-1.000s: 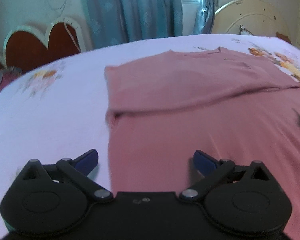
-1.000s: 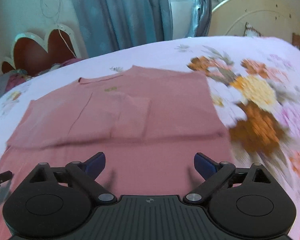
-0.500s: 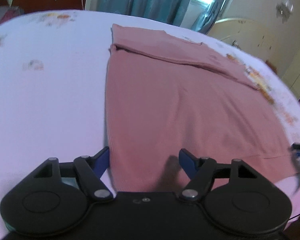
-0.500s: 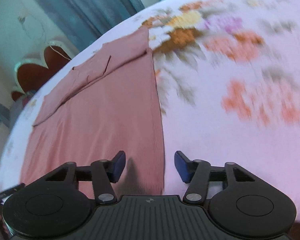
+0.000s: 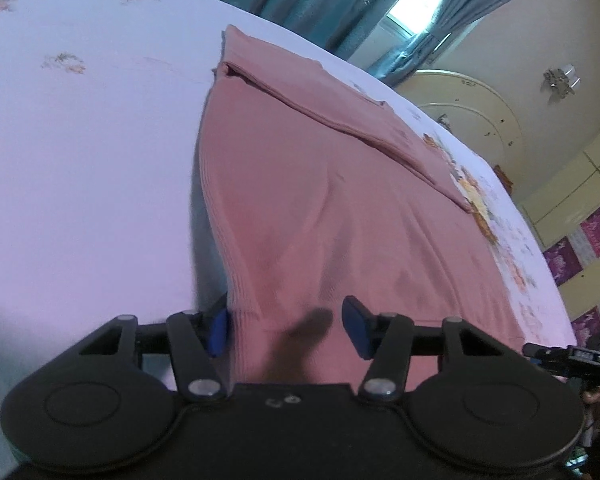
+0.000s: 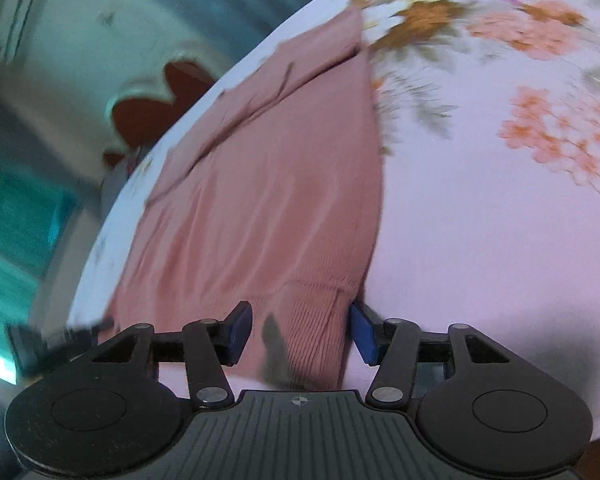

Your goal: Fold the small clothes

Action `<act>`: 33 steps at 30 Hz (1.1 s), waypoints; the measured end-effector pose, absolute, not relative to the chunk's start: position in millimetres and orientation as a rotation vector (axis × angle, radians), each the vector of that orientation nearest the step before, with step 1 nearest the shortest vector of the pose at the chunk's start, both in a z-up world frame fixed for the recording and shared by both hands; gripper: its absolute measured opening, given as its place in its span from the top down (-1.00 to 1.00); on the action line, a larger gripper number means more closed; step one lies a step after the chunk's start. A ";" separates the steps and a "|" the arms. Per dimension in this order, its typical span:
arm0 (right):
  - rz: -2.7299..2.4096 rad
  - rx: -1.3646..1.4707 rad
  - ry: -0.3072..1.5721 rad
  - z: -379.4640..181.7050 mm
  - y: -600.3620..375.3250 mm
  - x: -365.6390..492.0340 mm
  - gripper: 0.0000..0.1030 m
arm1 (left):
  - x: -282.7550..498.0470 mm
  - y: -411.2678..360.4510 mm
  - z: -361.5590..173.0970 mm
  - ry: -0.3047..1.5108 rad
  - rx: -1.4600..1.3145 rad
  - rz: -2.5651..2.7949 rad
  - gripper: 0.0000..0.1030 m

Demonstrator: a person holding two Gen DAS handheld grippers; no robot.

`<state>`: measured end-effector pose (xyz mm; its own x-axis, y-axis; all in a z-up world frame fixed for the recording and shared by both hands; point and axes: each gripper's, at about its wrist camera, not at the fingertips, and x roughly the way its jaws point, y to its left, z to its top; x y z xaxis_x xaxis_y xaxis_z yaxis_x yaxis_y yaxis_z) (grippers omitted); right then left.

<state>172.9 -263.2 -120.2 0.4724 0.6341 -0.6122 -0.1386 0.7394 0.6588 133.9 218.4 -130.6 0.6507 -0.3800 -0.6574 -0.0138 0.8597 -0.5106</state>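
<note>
A pink knit garment (image 5: 320,200) lies flat on the bed, its far part folded over in a band. My left gripper (image 5: 286,328) sits low at the near left corner of the ribbed hem. Its jaws are closing with the corner between them, the pads still well apart. In the right wrist view the same garment (image 6: 280,200) runs away from me. My right gripper (image 6: 300,334) straddles the near right hem corner, half open, its right pad (image 6: 364,336) at the fabric's edge. Each gripper shows at the edge of the other's view: the right gripper (image 5: 572,356) and the left gripper (image 6: 60,332).
The bed wears a pale lilac sheet (image 5: 80,180) with orange and pink flowers (image 6: 548,132). Teal curtains (image 5: 308,4) and a window stand behind the bed. A red heart-shaped headboard (image 6: 152,108) is at the far left, a cream rounded board (image 5: 472,112) at the far right.
Both grippers drew back from the folded band to the near hem corners and dropped low. Each rolled outward, and both pairs of jaws narrowed around the hem.
</note>
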 end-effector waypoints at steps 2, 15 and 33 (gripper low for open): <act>0.517 0.588 0.970 -122.5 -264.9 172.8 0.19 | 133.3 216.7 -132.6 0.845 -0.508 -0.221 0.21; 0.447 0.794 0.914 -135.0 -284.6 175.5 0.77 | 124.8 236.0 -152.7 0.750 -0.699 -0.149 0.88; 0.404 0.758 0.659 -44.6 -276.9 271.9 0.85 | 230.8 232.3 -78.4 0.537 -0.792 -0.226 0.88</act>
